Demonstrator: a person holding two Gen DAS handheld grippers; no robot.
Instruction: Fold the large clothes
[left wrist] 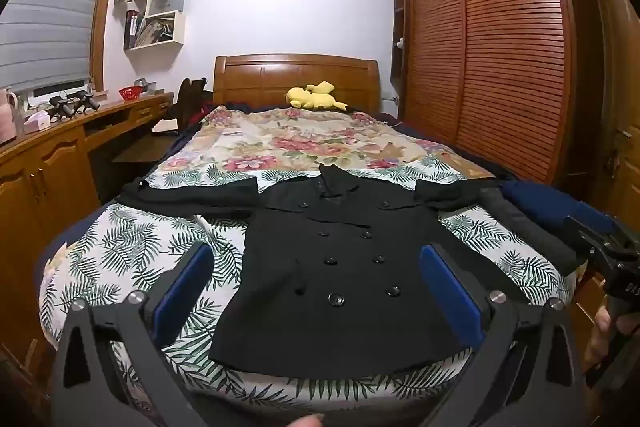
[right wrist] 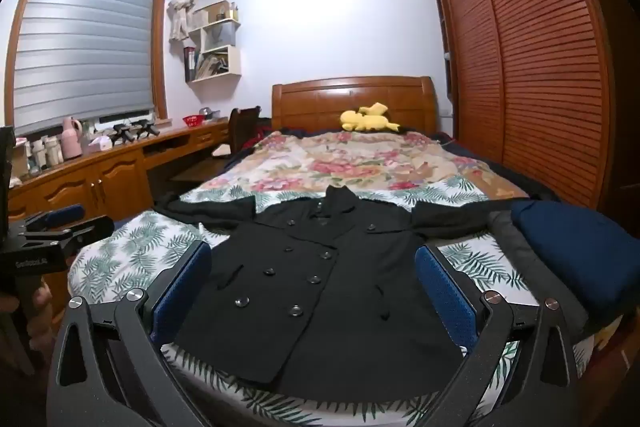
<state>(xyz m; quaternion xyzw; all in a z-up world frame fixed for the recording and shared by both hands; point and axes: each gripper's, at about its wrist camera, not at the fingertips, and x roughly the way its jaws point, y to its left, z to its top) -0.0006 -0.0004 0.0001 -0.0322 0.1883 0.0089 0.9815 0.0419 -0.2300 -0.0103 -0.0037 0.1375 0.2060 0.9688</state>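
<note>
Both hand-held grippers, left (left wrist: 316, 291) and right (right wrist: 312, 287), jaws apart, empty; coat (left wrist: 340, 275) flat at bed (left wrist: 132, 251) foot edge; advise gripping sleeves first, folding inward.

A home bedroom is shown. A bed (right wrist: 360, 163) with wooden headboard (right wrist: 352, 99) and floral cover is flanked by a louvred wardrobe (right wrist: 532, 67). A built-in desk (right wrist: 120, 155), wall shelves (right wrist: 216, 43) and a blinded window (right wrist: 84, 39) are noted.
</note>
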